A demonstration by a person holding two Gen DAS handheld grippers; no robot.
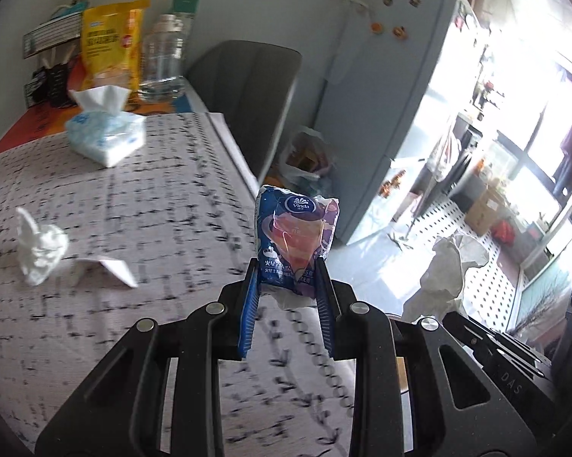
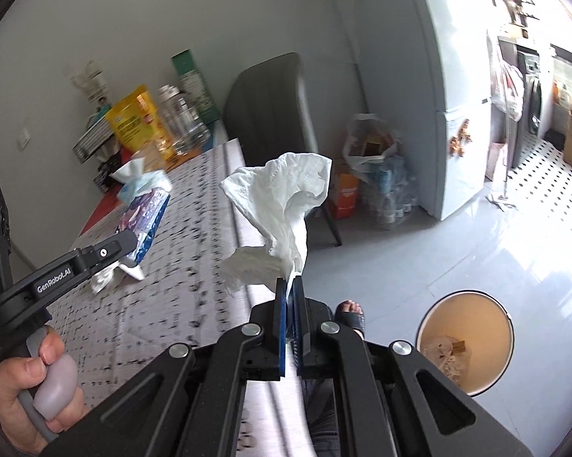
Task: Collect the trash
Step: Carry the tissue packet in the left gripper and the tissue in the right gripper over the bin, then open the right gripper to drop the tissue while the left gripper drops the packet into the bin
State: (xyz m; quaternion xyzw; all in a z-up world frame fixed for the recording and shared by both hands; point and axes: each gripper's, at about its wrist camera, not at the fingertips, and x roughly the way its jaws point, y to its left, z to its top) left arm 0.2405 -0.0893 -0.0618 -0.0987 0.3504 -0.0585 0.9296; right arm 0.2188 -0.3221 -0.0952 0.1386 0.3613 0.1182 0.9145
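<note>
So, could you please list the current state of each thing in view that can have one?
left gripper: shut on the blue tissue packet, held above the table edge.
right gripper: shut on a crumpled white tissue, held up.
second crumpled tissue: lying loose on the tablecloth.
tissue pack: open, one sheet sticking up.
waste bin: open on the floor, some rubbish inside.

The left hand-held gripper (image 1: 287, 266) clamps a blue tissue packet (image 1: 295, 236) above the patterned table (image 1: 133, 228).
</note>
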